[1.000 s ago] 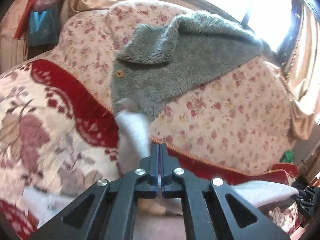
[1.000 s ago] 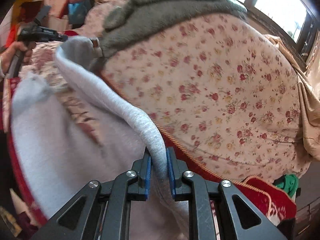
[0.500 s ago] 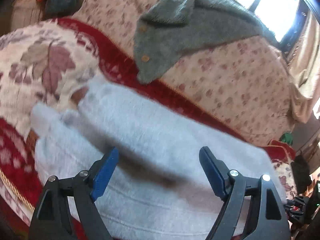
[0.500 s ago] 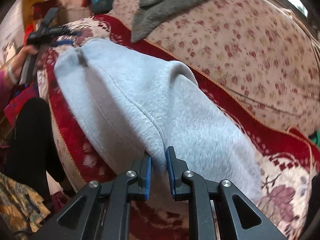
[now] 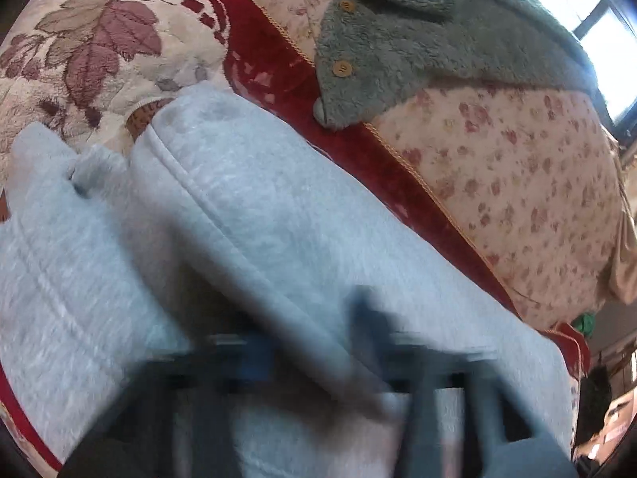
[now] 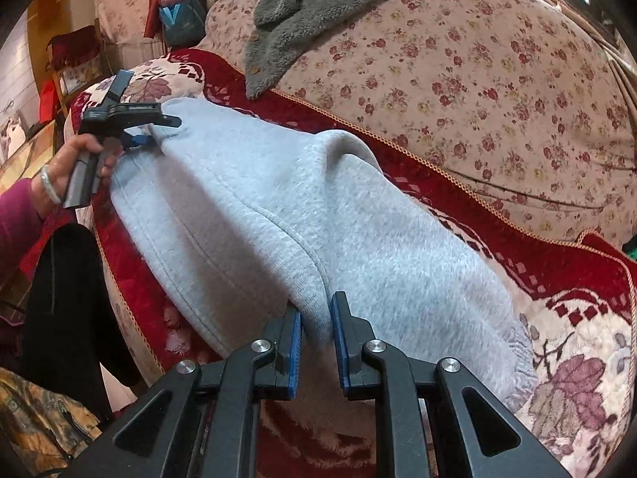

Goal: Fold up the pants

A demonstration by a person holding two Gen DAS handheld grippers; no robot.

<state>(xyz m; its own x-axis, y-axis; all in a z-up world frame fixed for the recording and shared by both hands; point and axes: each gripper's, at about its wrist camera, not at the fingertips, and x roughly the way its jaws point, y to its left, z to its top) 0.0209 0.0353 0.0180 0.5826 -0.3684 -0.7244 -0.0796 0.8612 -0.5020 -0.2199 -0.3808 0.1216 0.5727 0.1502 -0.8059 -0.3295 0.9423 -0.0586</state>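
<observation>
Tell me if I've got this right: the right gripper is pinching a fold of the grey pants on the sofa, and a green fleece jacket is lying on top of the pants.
Not quite. The jacket is not on the pants; it is draped over the floral sofa back, apart from them, as the right wrist view shows. The right gripper does pinch a fold of the pants.

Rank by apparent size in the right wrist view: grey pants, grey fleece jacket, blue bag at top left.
1. grey pants, though nearest the camera, which inflates them
2. grey fleece jacket, partly cut off at the top edge
3. blue bag, farthest
</observation>
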